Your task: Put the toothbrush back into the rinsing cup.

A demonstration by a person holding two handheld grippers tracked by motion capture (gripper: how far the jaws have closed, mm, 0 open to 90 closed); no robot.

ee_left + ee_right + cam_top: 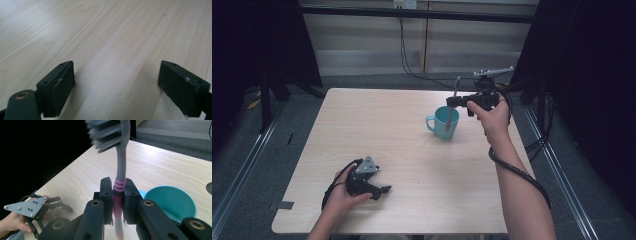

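While blurred bristles leave frame, right gripper (117, 202) clamps the toothbrush (119, 173).

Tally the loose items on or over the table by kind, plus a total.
Cups: 1, the teal cup standing on the table.
Toothbrushes: 1, the grey and pink toothbrush, head up, clamped in the right tongs with its lower end over the cup.
Total: 2.
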